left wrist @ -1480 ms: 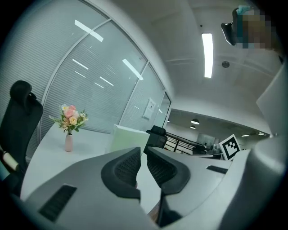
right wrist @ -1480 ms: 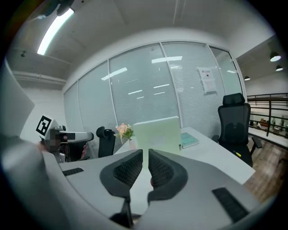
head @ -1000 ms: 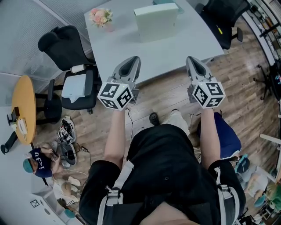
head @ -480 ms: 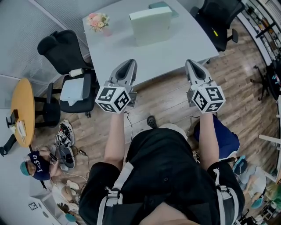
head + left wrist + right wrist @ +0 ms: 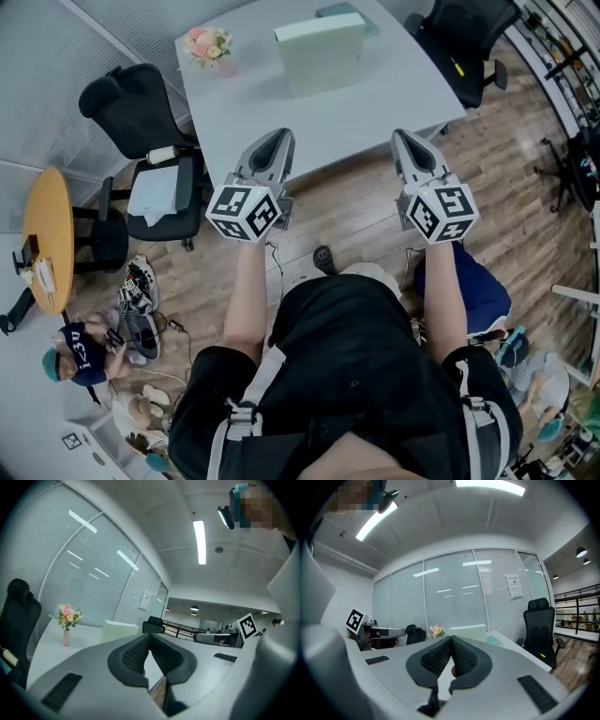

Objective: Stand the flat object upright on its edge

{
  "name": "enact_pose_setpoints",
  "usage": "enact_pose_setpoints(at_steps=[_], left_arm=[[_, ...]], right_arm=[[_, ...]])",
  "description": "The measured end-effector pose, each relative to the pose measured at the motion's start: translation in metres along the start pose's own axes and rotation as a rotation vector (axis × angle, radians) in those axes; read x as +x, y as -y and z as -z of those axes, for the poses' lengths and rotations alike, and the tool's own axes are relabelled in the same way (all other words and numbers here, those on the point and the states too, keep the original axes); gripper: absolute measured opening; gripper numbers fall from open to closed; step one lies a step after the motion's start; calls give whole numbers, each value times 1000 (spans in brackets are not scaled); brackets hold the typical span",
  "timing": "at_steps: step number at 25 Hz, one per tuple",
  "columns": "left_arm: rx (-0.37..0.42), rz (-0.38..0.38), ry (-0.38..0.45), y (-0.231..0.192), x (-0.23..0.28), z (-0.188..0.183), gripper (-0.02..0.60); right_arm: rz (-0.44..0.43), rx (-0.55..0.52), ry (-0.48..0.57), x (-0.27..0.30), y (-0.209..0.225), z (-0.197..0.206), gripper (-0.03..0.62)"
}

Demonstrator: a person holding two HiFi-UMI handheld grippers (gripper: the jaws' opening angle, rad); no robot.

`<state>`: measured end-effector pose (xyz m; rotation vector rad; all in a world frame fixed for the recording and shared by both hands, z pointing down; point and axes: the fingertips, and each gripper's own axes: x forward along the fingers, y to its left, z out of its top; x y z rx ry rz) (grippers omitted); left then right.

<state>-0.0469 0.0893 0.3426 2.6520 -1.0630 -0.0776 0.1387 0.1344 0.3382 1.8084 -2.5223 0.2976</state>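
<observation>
Grippers, pair: left gripper (image 5: 279, 137) and right gripper (image 5: 403, 140), both clenched on nothing, at 6 o'clock off the table (image 5: 375, 103). Slab (image 5: 321, 54), pale green: 12 o'clock on table, apparently upright on edge already. Step: likely finished; next, check it stands steady.

No legible txt anywhere. Paper notice (image 5: 515, 586) on glass wall: print too small. Cap (image 5: 80, 354) of seated person: white lettering, blurred.
</observation>
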Motion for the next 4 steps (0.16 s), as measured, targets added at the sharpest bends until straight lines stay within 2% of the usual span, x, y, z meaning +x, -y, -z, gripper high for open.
enact_pose_setpoints(at_steps=[4], left_arm=[[1,-2,-1,-3,1,-1,37]], right_arm=[[-4,-6,5,3,-1,-4,15]])
